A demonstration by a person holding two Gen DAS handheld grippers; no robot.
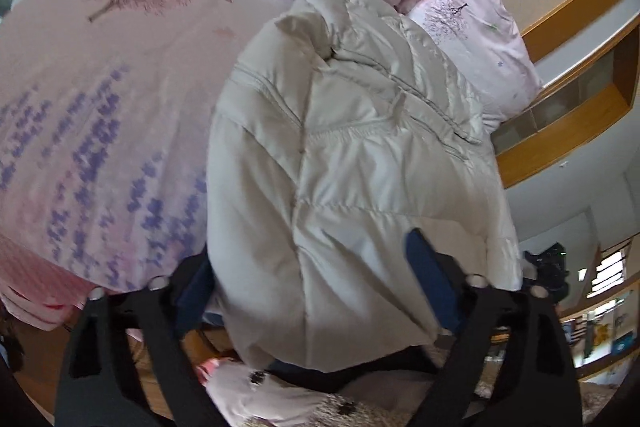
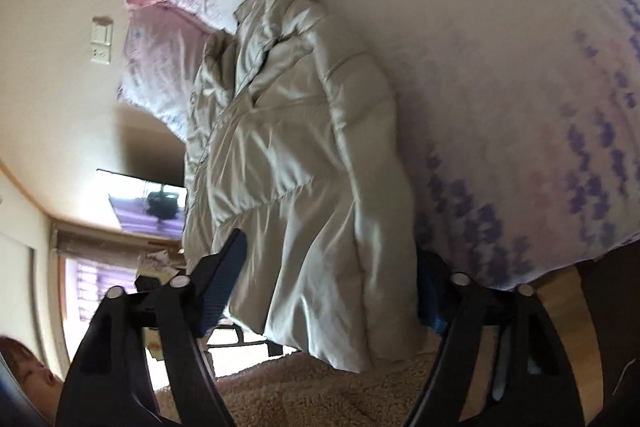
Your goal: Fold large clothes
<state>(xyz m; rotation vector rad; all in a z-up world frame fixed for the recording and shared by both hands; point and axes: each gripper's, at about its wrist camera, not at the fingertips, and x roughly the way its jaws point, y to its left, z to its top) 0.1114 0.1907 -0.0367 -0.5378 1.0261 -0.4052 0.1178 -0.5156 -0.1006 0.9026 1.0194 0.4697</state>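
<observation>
we have the jacket [image 1: 360, 163], a cream quilted puffer, lying lengthwise on the bed [image 1: 100, 115], its collar end up by the pillows [image 1: 472, 27] at the head and its hem hanging over the foot edge toward us. the left gripper [image 1: 316, 291] has its blue pads either side of one bunched hem corner, and the right gripper [image 2: 332, 291] sits the same way on the other; in both views the padding fills the gap between the fingers, so we judge each clamped on the jacket, though where pad meets cloth is partly hidden. the step in hand looks like carrying the hem up toward the collar. to do it well we should lift both corners level and together, keep the cloth taut between the grippers so the slippery shell does not sag or twist, and lay the hem squarely on the shoulders. the puffy fill will spring back, so we should press the fold flat before opening either gripper.
</observation>
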